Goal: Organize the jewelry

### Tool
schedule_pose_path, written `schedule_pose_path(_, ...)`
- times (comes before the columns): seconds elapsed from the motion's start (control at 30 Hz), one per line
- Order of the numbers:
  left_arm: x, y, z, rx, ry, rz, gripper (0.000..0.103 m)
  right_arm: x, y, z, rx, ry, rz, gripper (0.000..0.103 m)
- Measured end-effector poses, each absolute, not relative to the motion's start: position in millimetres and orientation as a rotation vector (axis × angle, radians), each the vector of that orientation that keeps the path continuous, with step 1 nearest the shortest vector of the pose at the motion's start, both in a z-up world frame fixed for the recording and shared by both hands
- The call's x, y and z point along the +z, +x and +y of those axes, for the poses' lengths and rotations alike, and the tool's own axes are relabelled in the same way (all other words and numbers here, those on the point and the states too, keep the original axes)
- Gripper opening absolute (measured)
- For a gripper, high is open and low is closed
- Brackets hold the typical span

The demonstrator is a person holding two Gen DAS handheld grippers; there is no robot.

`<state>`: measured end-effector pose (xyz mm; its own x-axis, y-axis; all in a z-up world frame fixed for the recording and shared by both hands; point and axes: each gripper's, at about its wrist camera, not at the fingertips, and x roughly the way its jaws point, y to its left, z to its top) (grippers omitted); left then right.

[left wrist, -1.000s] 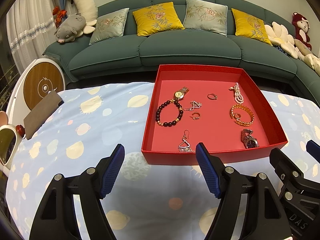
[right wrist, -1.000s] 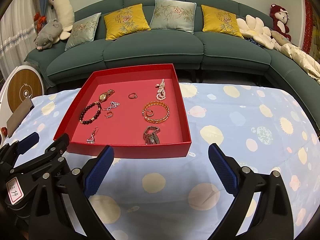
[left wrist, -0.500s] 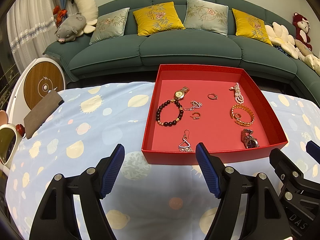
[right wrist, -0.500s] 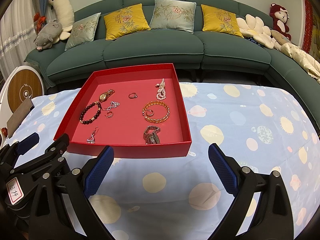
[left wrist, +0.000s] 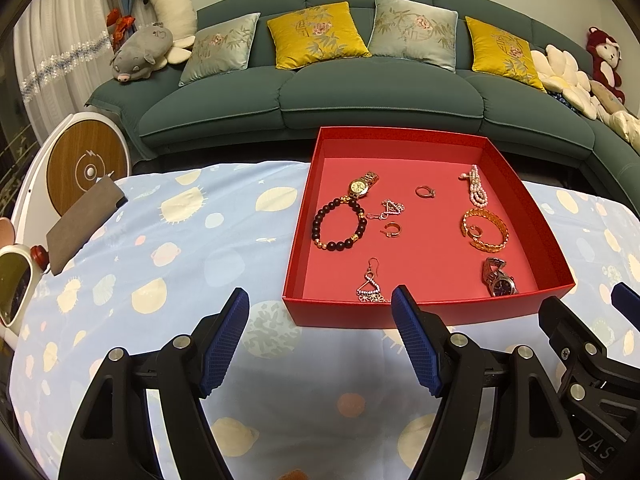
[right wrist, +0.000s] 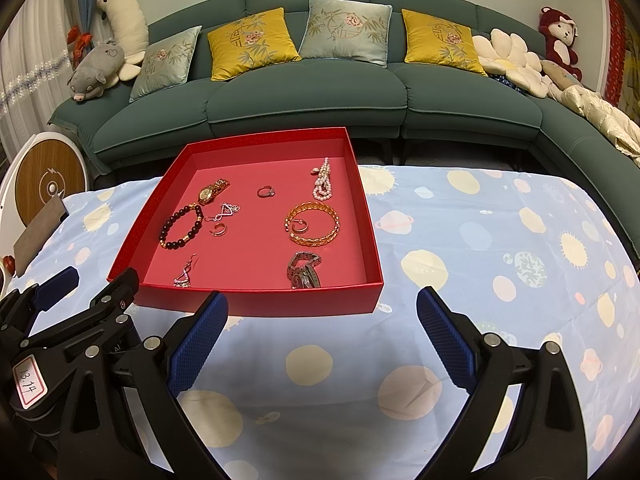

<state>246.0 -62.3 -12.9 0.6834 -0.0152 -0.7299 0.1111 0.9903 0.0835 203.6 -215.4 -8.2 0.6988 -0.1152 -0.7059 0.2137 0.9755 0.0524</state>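
both the left gripper (left wrist: 320,320) and right gripper (right wrist: 322,320) hang released and empty above the tablecloth (left wrist: 180,240), just before the red tray's (left wrist: 400,314) near edge.

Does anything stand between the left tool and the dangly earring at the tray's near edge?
Only the red tray's near wall. The dangly earring lies just behind it, so the open left tool must come over that wall.

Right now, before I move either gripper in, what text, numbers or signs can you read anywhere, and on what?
"13.14": handwritten on a white sticker on the left gripper's body, seen from the right wrist.
"DAS": raised letters on the right gripper's body, cut off by the frame edge.
Lightning-bolt sign: on the round wooden disc.
Gold watch and silver watch dials: too small to read.
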Motion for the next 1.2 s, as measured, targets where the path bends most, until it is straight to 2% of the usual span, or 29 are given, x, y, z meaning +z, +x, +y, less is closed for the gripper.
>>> schedule_pose_path(0.5, -12.0, 243.5, -64.5, -0.067, 0.138, 0.793, 0.071, -7.0, 203.8, -214.9, -0.183, 0.137, 0.777, 0.093)
schedule_pose_path(0.67, -11.6, 243.6, -64.3, -0.043, 0.152, 0.782, 0.077, -6.9, 203.6, -213.4, -0.184, 0.137, 0.779, 0.093)
schedule_pose_path(1.2, -13.4, 244.2, -63.3, -0.038, 0.136, 0.809, 0.077, -8.2, 202.7, -212.5, -0.184, 0.135, 0.777, 0.093)
